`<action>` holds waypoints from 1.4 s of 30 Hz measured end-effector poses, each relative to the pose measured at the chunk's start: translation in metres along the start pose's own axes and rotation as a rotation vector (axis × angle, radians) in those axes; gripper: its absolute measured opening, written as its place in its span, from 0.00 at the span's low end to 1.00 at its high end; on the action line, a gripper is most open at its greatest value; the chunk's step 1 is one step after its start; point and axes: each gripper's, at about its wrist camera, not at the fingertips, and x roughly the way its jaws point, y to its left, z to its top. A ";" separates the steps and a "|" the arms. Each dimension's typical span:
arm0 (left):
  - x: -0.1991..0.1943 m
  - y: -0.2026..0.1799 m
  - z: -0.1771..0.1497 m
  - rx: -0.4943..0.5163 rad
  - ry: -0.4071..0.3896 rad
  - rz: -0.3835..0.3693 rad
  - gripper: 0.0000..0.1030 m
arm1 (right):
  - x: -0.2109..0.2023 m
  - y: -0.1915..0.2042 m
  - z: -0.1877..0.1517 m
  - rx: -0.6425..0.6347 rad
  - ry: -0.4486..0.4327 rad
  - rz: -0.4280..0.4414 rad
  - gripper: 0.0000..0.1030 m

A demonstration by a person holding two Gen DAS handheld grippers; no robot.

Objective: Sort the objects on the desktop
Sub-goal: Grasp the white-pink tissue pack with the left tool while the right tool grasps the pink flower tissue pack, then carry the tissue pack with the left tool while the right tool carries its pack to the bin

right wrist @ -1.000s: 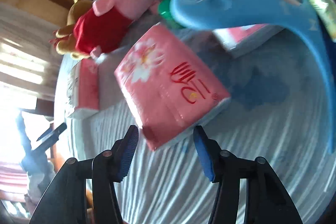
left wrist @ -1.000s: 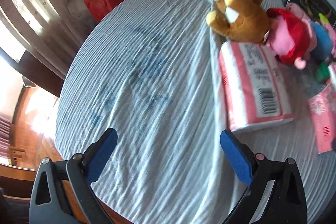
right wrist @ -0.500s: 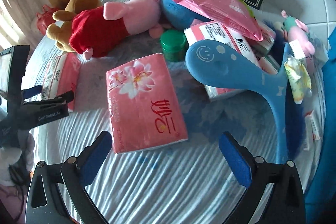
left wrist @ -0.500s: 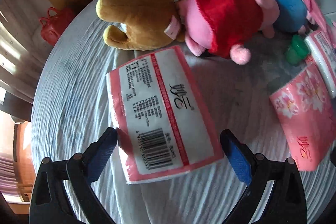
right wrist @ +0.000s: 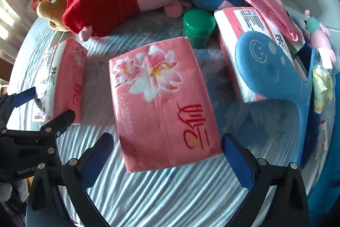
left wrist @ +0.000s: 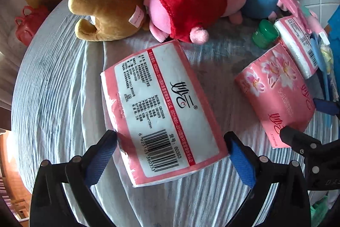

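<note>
While one second ago the left gripper [left wrist: 170, 150] saw mostly bare cloth, it now straddles the label-side tissue pack [left wrist: 161, 112] at lower centre, jaws spread, not pressing. Meanwhile the right gripper [right wrist: 167, 152] has released the flowered tissue pack [right wrist: 161, 101], which lies flat mid-frame.

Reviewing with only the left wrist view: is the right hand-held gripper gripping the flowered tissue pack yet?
Observer: No; the right hand-held gripper is open, with the flowered tissue pack between its pads, apparently untouched.
Operator: What's the blue sliver at my right edge?
Observer: A blue scoop-shaped thing with a smiley face, lying over another tissue pack.
Operator: Anything past it?
Observer: A small pink-and-teal toy.
</note>
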 end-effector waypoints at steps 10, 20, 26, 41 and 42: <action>0.035 0.004 0.017 -0.044 0.095 0.008 0.96 | 0.013 -0.005 0.017 0.039 0.002 -0.026 0.98; 0.014 0.006 0.007 -0.040 0.023 -0.018 0.96 | 0.008 -0.019 -0.005 0.076 0.000 -0.021 1.00; -0.019 -0.001 -0.014 -0.007 -0.076 -0.033 0.92 | -0.009 -0.015 -0.020 0.065 -0.061 -0.050 0.92; -0.136 -0.078 -0.025 0.112 -0.497 -0.087 0.87 | -0.190 -0.035 -0.044 0.121 -0.529 -0.063 0.92; -0.144 -0.087 -0.024 0.127 -0.519 -0.098 0.87 | -0.202 -0.041 -0.049 0.132 -0.553 -0.067 0.92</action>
